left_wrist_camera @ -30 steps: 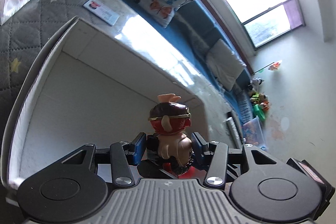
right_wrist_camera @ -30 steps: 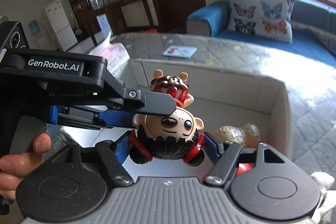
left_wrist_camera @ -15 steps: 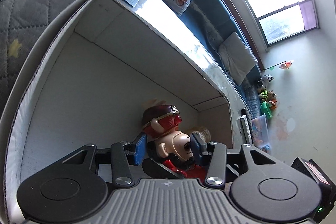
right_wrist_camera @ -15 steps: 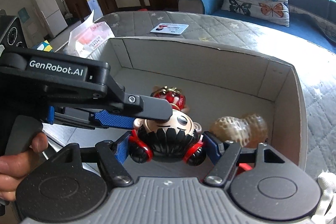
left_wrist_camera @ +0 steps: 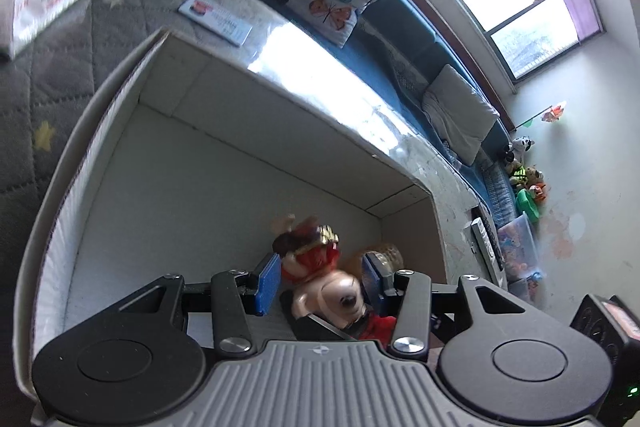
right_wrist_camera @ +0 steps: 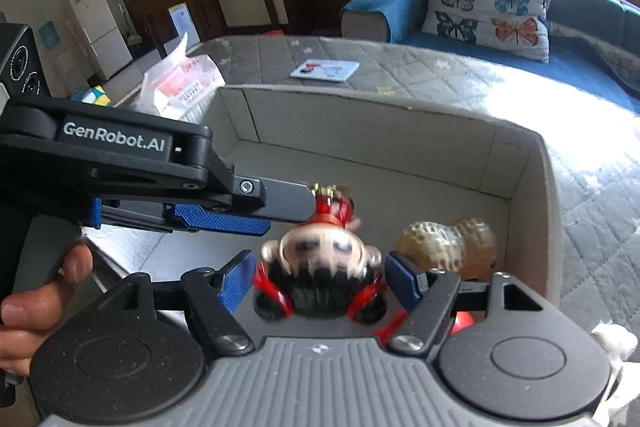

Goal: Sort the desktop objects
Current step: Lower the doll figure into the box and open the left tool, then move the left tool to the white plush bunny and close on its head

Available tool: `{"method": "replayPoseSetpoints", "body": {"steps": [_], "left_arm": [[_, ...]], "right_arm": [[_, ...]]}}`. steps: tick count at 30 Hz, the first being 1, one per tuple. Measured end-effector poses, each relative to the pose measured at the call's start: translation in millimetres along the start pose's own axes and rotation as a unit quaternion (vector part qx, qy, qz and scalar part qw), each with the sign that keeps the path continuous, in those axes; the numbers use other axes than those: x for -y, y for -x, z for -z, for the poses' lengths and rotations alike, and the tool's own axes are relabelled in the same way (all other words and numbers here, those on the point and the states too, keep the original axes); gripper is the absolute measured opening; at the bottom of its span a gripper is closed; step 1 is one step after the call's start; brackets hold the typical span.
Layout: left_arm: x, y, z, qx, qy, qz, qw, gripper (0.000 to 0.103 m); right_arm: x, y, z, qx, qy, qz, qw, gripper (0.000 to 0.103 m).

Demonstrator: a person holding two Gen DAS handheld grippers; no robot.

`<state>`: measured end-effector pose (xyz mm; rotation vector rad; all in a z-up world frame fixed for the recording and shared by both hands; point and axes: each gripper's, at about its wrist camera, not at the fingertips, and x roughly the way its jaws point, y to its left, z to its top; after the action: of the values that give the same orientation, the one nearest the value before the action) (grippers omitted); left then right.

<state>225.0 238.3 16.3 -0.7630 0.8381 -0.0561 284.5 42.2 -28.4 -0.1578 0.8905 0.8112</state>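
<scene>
while both grippers (left_wrist_camera: 320,279) (right_wrist_camera: 318,277) stand released, two figurines (right_wrist_camera: 316,267) (left_wrist_camera: 310,251) and a peanut toy (right_wrist_camera: 448,243) sit inside the cardboard box (right_wrist_camera: 400,143).

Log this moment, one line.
left gripper: jaws have just been closing, crowned doll between, grip unclear | right gripper: black-haired doll between, grip unclear | both over box | peanut in box

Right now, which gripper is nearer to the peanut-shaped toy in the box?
Right. The right gripper sits just left of the peanut-shaped toy. The left gripper, whose jaws have just been closing around a red-crowned doll, reaches in further left.
</scene>
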Motion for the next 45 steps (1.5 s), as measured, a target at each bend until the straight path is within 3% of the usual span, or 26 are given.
{"method": "replayPoseSetpoints", "body": {"steps": [12,22,28,36,45], "left_arm": [[56.1,31.7,40.6,0.051,-0.113,-0.035,0.9916,0.047],[97.3,43.6,89.0,0.068,-0.178,-0.033,0.9812,0.047],[117.0,38.4,126.3,0.052,-0.208,-0.013,0.9767,0.047],[127.9,9.4,157.3,0.010,-0.245,-0.015,0.9695,0.047],[123.3,-12.8,165.9,-0.009,-0.265,-0.024,0.9638,0.047]], "right_arm": [[-6.9,64.5,17.6,0.066,0.009,0.000,0.998,0.073],[3.2,121.3,66.8,0.106,0.001,0.015,0.994,0.073],[13.8,141.0,108.9,0.106,-0.008,0.042,0.993,0.073],[35.4,149.4,149.7,0.096,-0.043,0.061,0.993,0.073],[69.0,153.4,150.4,0.108,-0.086,0.069,0.988,0.073]]}}
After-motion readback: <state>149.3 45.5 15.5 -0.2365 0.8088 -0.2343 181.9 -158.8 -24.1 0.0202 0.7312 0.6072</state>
